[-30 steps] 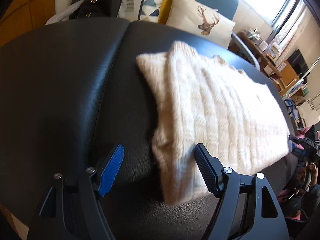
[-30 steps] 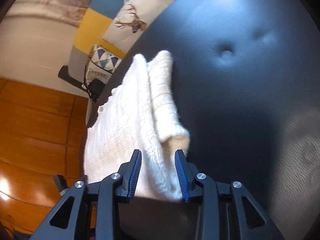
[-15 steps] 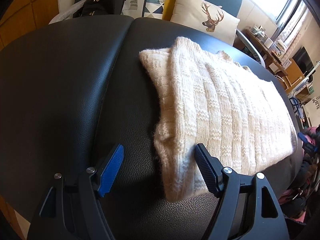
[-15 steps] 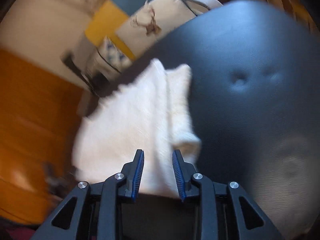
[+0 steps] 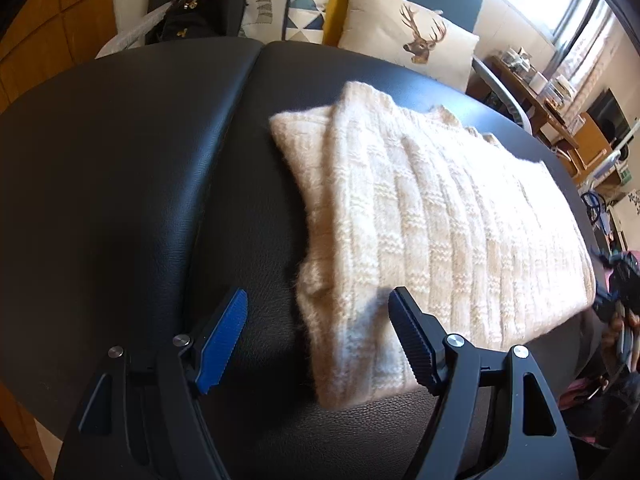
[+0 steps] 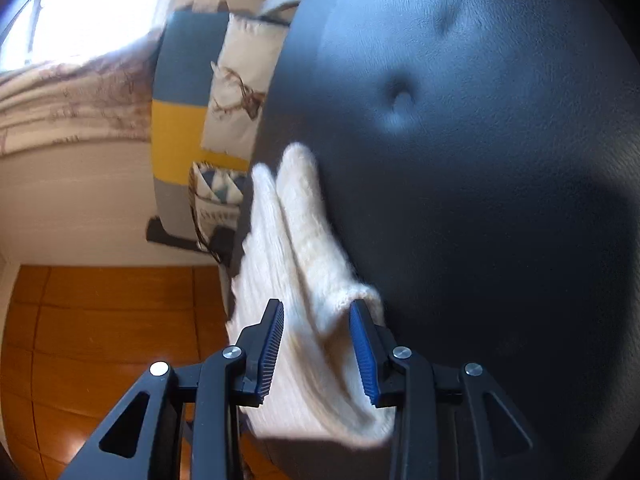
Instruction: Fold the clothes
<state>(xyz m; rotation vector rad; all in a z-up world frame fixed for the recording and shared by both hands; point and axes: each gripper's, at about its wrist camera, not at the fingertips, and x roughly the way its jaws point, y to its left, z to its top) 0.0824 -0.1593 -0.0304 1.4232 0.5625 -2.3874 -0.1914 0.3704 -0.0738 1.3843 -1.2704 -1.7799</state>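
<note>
Left wrist view, wooden floor (image 5: 28, 60): orange-brown boards are seen at the far left edge.
Left wrist view, black seat (image 5: 132, 184): a wide padded surface in black leather, with a seam that runs from top to bottom, is seen under everything.
Left wrist view, black handbag (image 5: 200, 14): it is placed behind the seat, at the upper left, beside a patterned cushion (image 5: 292, 4).
Left wrist view, left gripper (image 5: 318, 334): its jaws are held wide apart above the seat; the near left corner of the garment lies between them, but it is not pressed by the blue pad at the left.
Left wrist view, sweater (image 5: 432, 232): a cream knitted sweater is laid folded on the right half of the seat, with a folded sleeve along its left edge.
Left wrist view, deer cushion (image 5: 416, 36): it is leaned behind the seat, at the upper right of centre.
Right wrist view, sweater (image 6: 304, 248): its edge hangs over the left border of the seat, in a blurred picture.
Right wrist view, right gripper (image 6: 316, 344): the jaws have just been opening and are now partly apart; the thick folded edge of the sweater is between them, and a gap is seen at the left pad.
</note>
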